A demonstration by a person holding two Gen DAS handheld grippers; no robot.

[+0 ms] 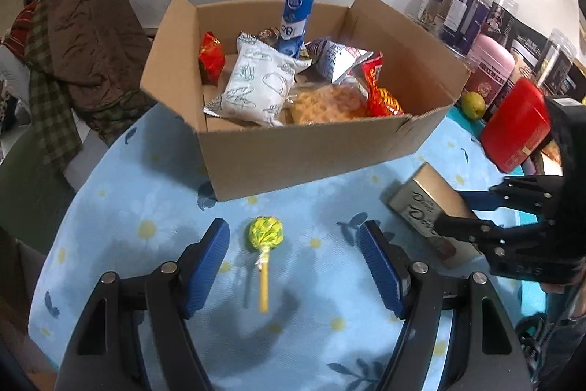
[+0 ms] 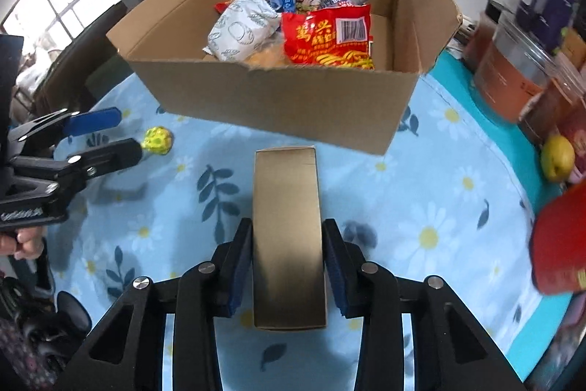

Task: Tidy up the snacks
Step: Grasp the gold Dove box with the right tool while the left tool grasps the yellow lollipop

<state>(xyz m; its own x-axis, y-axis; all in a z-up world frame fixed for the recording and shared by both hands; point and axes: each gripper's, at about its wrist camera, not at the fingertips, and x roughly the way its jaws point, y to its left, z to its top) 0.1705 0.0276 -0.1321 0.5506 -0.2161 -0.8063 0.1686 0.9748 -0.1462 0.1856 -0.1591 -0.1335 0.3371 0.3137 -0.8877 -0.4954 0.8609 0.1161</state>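
Observation:
A yellow-green lollipop (image 1: 265, 234) lies on the blue flowered tablecloth (image 1: 146, 215), between the open fingers of my left gripper (image 1: 293, 237). It also shows in the right wrist view (image 2: 158, 140). My right gripper (image 2: 287, 237) is shut on a gold box (image 2: 287, 226), held above the cloth in front of the cardboard box (image 2: 278, 98). The gold box (image 1: 428, 204) and right gripper (image 1: 457, 213) show at the right of the left wrist view. The cardboard box (image 1: 304, 152) holds several snack bags and a tall blue tube (image 1: 296, 13).
Jars and canisters (image 1: 487, 61) stand at the back right with a red tin (image 1: 516, 123) and a green pear (image 1: 472, 105). Folded clothes (image 1: 84, 54) lie off the table at the left. The left gripper (image 2: 106, 134) shows at the left of the right wrist view.

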